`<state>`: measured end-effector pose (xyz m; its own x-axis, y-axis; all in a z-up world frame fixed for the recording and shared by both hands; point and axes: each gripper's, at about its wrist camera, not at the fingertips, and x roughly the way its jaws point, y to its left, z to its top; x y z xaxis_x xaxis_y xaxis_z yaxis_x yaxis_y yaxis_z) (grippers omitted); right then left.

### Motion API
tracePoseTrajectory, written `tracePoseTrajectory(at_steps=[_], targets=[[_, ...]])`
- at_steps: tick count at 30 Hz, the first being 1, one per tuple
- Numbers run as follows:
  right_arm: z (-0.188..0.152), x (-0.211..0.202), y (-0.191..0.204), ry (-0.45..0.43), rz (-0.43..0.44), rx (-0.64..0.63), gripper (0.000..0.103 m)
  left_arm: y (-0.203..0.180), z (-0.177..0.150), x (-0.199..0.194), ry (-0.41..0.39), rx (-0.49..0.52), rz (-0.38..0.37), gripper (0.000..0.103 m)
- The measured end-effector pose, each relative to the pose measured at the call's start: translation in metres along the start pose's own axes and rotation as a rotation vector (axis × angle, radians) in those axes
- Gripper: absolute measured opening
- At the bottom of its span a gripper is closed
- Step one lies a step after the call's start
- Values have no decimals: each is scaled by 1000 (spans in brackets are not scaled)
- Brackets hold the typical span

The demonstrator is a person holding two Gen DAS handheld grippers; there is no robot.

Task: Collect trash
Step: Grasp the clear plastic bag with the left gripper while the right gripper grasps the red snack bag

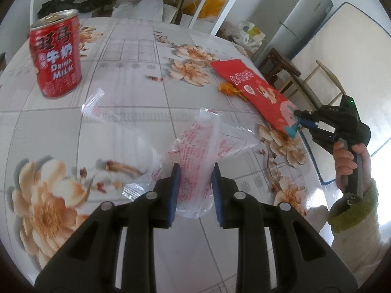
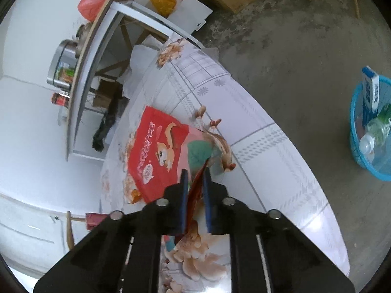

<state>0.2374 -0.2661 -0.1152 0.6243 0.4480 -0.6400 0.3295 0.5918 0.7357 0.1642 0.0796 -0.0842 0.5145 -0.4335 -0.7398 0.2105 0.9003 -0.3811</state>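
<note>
Because the right gripper [image 2: 195, 183] is clenched on only the corner of the red snack bag [image 2: 156, 146], the bag could slip free on the way to the blue basket [image 2: 354, 146] at three o'clock. The left gripper [image 1: 195, 178], released, straddles the clear printed wrapper [image 1: 200, 144], which may slide aside; the milk can [image 1: 56, 53] waits at ten o'clock.

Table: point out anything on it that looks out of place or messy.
Trash litters the floral table: crumpled clear wrappers between the left gripper's open jaws, an opened milk can, orange peel, and a red snack bag pinched at one edge by the right gripper.
</note>
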Motion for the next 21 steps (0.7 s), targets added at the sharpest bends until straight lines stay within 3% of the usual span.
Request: tracePoseTrajectory(at_steps=[5,11,17,21], targets=[[-22,-41,-10,-53,58,26,5,-2,-6,-5,-24,3,47,23],[-72,-95,-34,-90,7,31,5,-3,-12,-12,-49,-25,66,20],[-137,-101,-55,33,-17,48,6,-22,-19,-21,-48,-12,26,20],[-170,-88,-44,142,-7,-19,9,-51,-29,-18,-32,55,-19,20]])
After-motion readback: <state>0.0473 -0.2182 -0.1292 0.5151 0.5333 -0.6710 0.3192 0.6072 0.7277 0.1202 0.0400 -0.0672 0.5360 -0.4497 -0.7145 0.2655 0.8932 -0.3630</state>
